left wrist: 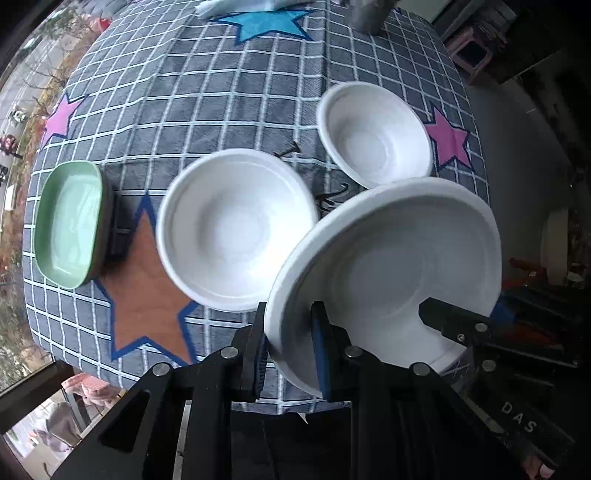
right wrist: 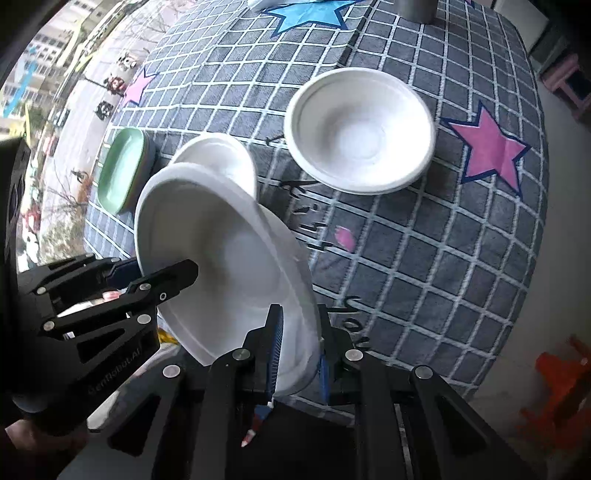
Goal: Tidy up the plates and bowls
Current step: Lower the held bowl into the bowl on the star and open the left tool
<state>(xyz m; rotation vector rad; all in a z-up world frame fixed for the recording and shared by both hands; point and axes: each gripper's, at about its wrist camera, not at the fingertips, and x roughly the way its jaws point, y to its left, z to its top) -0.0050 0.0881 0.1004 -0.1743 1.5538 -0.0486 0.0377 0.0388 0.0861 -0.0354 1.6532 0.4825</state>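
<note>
Both grippers hold one white bowl [left wrist: 399, 258] tilted above the table's near edge. My left gripper [left wrist: 290, 350] is shut on its left rim. My right gripper [right wrist: 299, 350] is shut on its right rim; the held bowl shows in the right wrist view [right wrist: 229, 266]. The right gripper's finger [left wrist: 454, 321] reaches over the bowl in the left wrist view, and the left gripper [right wrist: 155, 288] shows at left in the right wrist view. Two more white bowls sit on the cloth: a middle one [left wrist: 236, 229] [right wrist: 221, 162] and a far right one [left wrist: 373, 136] [right wrist: 362, 129]. A green rectangular plate [left wrist: 70, 221] [right wrist: 122, 173] sits on darker plates at left.
The table [left wrist: 221, 92] carries a grey checked cloth with coloured stars. A metal cup [left wrist: 369, 14] and a folded pale cloth [left wrist: 236, 5] stand at the far edge. A pink stool [left wrist: 472, 55] stands beyond the table at right, and an orange object [right wrist: 554, 387] lies on the floor.
</note>
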